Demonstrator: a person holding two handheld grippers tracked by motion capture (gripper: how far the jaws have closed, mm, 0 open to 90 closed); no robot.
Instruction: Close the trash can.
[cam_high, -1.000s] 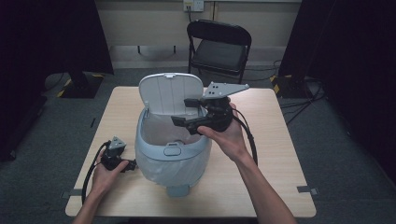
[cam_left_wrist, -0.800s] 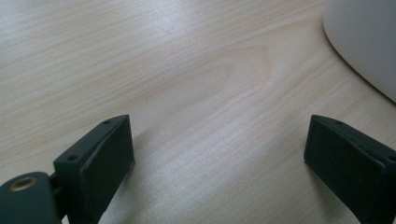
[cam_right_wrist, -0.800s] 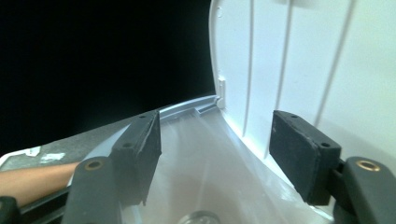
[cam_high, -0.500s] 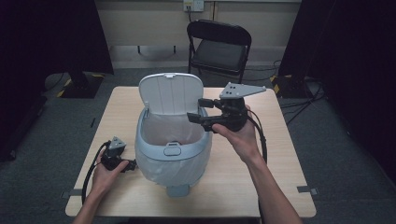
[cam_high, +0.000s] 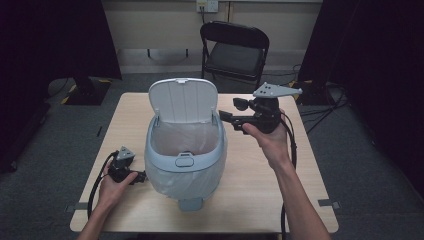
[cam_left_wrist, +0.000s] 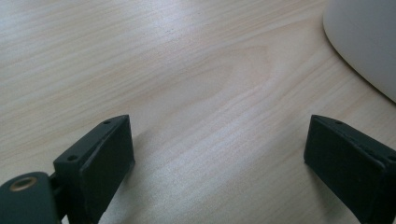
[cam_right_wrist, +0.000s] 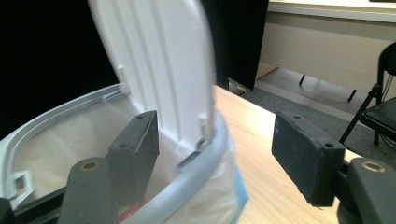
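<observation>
— Where is there room on the worktop (cam_high: 280, 195)?

— Bare wood runs wide on its right half and in a strip along the left. The bin (cam_high: 184, 162) blocks the middle.

— And from above?

— Its mouth lies open, but the raised lid (cam_high: 183, 100) walls off the far side, just beside the right gripper (cam_high: 227, 118) and its spread fingers (cam_right_wrist: 135, 154).

A staged recording room or lab is showing: black curtains (cam_high: 45, 45) are hanging on both sides, a lone wooden table (cam_high: 260, 180) is standing on grey carpet (cam_high: 365, 165), a black folding chair (cam_high: 234, 50) is sitting against a plain wall, and cables (cam_high: 325, 100) are lying across the floor.
</observation>
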